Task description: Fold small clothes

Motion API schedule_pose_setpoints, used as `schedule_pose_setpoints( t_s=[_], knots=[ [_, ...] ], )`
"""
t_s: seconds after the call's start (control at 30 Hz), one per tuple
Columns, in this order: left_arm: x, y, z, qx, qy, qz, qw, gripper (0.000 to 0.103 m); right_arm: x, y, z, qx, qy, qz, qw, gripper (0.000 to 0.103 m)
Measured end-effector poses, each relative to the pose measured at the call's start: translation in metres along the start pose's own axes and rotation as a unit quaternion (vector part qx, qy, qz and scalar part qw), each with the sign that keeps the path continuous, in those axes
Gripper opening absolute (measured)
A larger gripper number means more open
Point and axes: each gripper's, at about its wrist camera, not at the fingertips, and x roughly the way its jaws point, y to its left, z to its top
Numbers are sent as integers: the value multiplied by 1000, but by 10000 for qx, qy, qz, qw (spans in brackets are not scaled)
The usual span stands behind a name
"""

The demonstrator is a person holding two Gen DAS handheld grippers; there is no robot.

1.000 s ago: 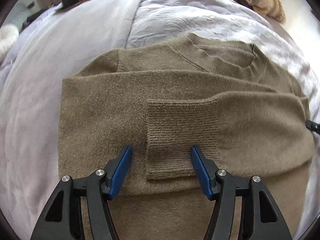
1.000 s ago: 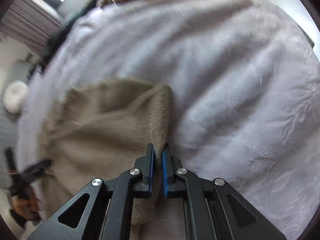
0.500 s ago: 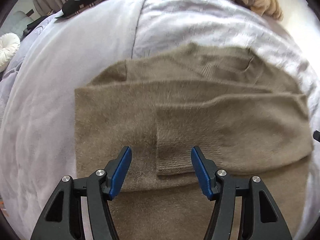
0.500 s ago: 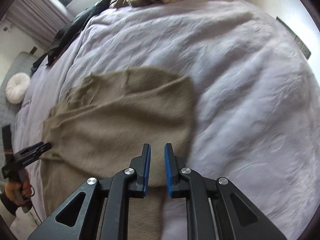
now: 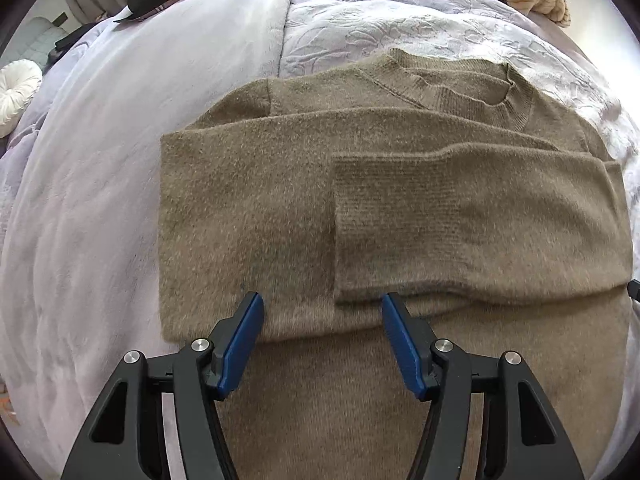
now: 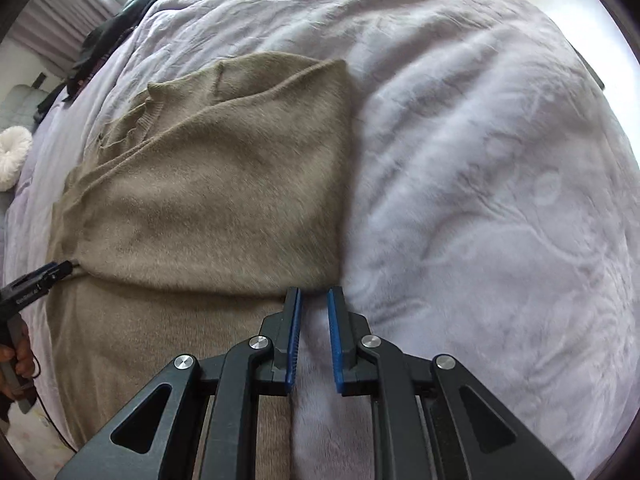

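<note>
A lavender bed [image 5: 100,200] carries the brown sweater [image 5: 248,208], both sleeves folded across its chest. The left tool [image 5: 322,312] hovers over it, wide apart, empty. The right tool [image 6: 314,300], at its edge, seems slightly apart, gripping nothing.

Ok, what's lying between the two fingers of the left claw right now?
In the left wrist view, the open left claw has only the brown sweater between its fingers: flat knit, with the folded sleeve's cuff corner just beyond the tips.
</note>
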Motion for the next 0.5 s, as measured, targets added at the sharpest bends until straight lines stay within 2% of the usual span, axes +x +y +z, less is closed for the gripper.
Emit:
schedule_pose_setpoints(
  t_s=[0.07, 0.5],
  knots=[
    [-4, 0, -3, -9, 23, -28, 10000, 63, -7, -2, -3, 26, -23, 3, 10000, 17],
    [-36, -7, -42, -200, 271, -157, 9993, 63, -23, 23, -15, 175, 47, 146, 9997, 17]
  ],
)
